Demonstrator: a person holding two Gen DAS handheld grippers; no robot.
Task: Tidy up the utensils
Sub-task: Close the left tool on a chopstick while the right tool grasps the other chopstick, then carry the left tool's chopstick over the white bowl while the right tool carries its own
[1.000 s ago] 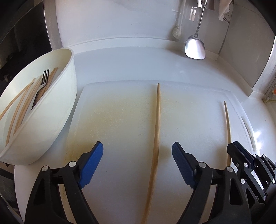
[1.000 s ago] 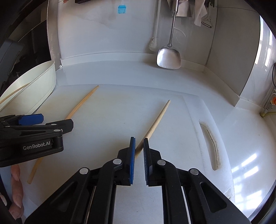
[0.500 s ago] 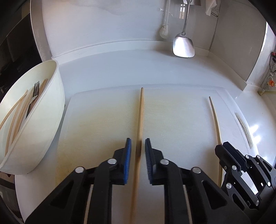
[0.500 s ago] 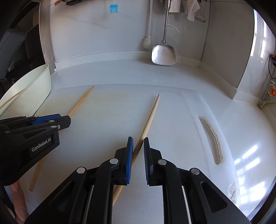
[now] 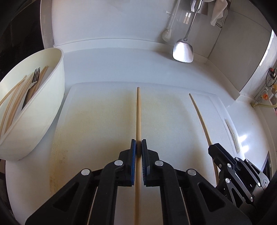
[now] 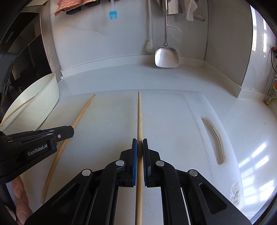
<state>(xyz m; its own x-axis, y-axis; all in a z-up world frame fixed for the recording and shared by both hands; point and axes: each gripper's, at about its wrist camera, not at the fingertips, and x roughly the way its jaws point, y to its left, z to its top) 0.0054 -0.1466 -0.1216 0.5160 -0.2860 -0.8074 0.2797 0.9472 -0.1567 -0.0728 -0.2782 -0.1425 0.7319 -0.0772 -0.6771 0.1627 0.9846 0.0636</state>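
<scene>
Nearest us, our left gripper (image 5: 138,147) has just closed its jaws on the left chopstick (image 5: 138,114); our right gripper (image 6: 139,146) clamps the right chopstick (image 6: 139,117). Both chopsticks lie on the white cutting board (image 5: 97,121), pointing away from us. To the left stands the white tub (image 5: 43,110), holding a fork (image 5: 32,84) and more chopsticks. Farthest, a steel spatula (image 6: 166,57) hangs on the wall.

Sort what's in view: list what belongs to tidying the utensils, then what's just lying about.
Job:
- left chopstick, in the left tool
- right chopstick, in the right tool
- bowl holding chopsticks and a fork

Lying about:
- cutting board
- hanging spatula
- brush
- peeler
</scene>
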